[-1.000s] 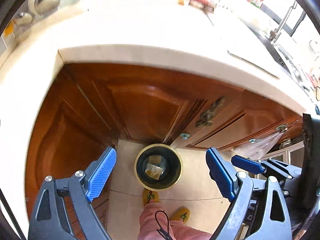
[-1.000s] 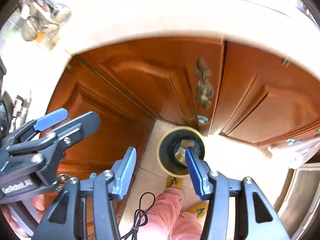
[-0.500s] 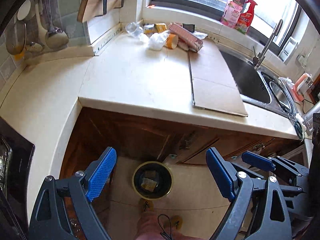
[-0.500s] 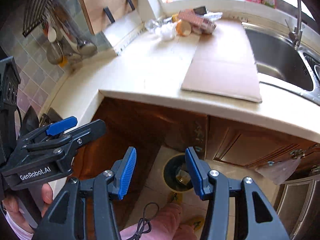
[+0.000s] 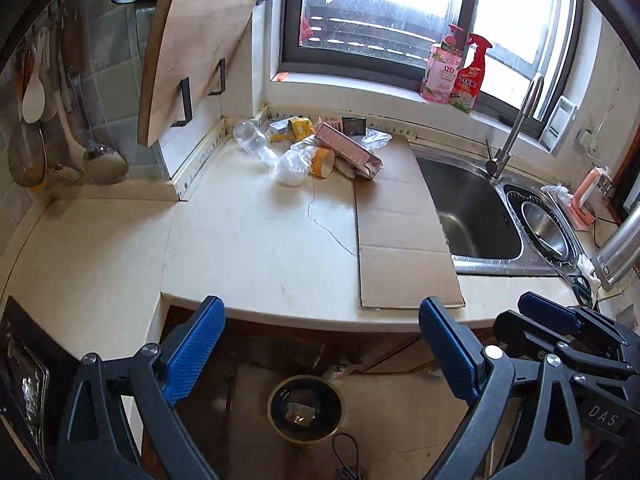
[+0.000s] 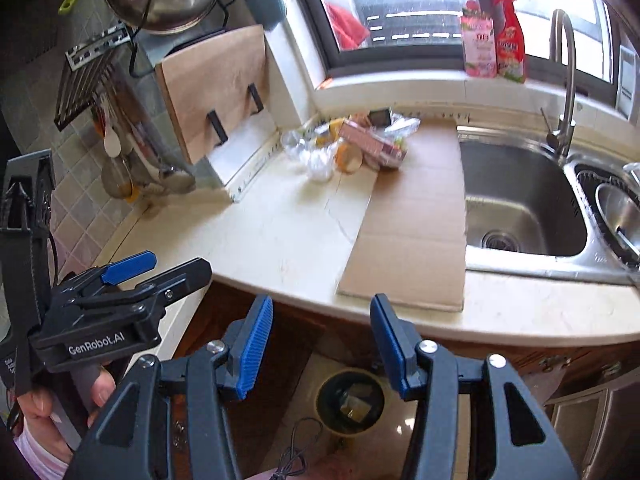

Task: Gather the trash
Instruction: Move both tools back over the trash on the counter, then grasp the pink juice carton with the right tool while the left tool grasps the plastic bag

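Left gripper point(image 5: 318, 350) jaws just widened, empty | right gripper point(image 6: 322, 342) apart, empty | reach far-corner heap of wrappers and plastic point(image 5: 316, 148); grip one piece squarely.

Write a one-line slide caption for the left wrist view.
Open, empty left claw above the floor bin, facing a trash pile at the countertop's far corner.

Right gripper point(image 6: 320, 344) open, empty; trash pile point(image 6: 348, 142) on countertop point(image 6: 288, 240).
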The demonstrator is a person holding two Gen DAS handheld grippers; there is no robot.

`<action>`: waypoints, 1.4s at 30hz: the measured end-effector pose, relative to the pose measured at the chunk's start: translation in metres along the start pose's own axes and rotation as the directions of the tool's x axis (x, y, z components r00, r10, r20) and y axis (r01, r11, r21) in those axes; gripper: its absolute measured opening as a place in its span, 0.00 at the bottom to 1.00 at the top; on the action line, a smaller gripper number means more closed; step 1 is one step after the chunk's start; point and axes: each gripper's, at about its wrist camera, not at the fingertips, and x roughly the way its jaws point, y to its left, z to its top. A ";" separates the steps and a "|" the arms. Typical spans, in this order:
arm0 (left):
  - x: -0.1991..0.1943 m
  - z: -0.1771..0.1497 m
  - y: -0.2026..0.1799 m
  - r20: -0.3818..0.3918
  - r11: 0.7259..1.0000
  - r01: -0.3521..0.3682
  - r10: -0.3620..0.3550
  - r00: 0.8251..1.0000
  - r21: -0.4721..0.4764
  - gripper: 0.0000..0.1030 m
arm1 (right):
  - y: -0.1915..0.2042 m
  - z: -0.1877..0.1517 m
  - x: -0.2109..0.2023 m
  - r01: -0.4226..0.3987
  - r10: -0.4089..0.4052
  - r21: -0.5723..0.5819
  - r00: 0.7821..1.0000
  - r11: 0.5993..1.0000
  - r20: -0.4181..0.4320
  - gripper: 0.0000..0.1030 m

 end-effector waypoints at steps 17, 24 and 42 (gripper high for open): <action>0.044 0.099 0.026 0.089 0.997 -0.006 -0.001 0.996 0.081 0.98 | 0.007 0.101 0.018 0.196 -0.190 -0.028 0.971 0.980 0.144 0.50; 0.080 0.133 0.033 0.096 0.994 -0.013 0.002 0.995 0.111 0.98 | -0.004 0.135 0.061 0.274 -0.271 -0.008 0.954 0.962 0.131 0.50; 0.240 0.179 0.050 -0.112 0.999 -0.030 0.028 0.993 -0.020 0.98 | -0.037 0.199 0.234 0.281 -0.310 -0.282 0.949 0.917 -0.061 0.50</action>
